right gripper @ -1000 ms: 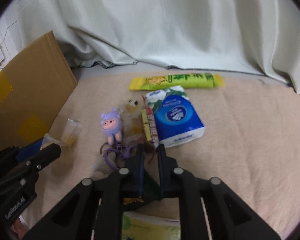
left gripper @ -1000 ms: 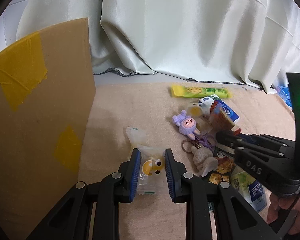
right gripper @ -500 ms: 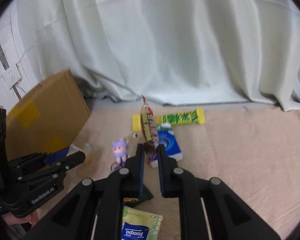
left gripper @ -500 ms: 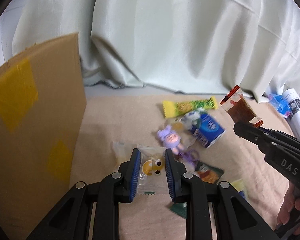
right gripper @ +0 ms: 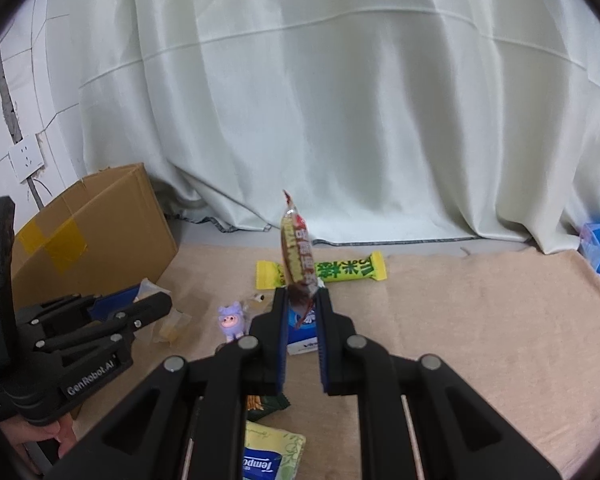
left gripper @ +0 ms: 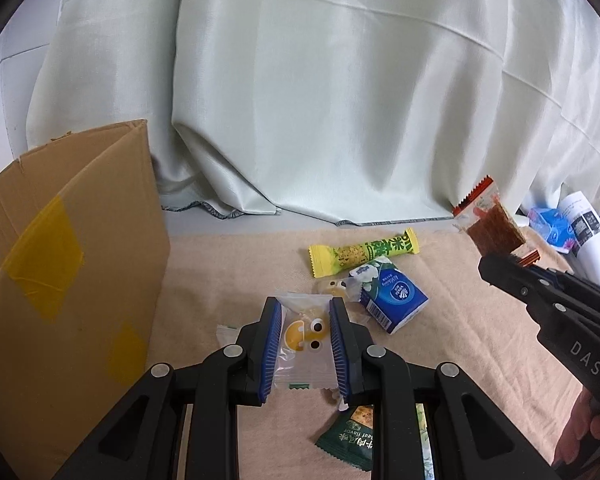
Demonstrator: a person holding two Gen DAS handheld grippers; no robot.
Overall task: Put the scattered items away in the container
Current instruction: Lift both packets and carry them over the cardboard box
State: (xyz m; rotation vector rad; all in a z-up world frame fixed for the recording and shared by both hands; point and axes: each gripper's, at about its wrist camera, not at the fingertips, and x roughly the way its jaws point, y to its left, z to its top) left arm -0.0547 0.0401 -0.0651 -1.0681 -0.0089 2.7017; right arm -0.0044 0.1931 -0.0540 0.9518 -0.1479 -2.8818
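Clear smiley-candy packet (left gripper: pixel 306 344) and upright red snack packet (right gripper: pixel 297 261) held aloft beside cardboard box (left gripper: pixel 64 280).

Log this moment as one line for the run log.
left gripper: shut on clear smiley-face candy packet | right gripper: shut on red-brown snack packet, lifted | brown cardboard box: left

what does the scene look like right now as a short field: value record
surface: beige cloth
container: cardboard box, at left
left gripper: shut on clear smiley packet, lifted
right gripper: shut on red snack packet, raised upright
still on cloth: yellow-green bar, blue tissue pack, purple toy, dark green sachet, tempo tissue pack
backdrop: pale curtain
box contents: cannot tell
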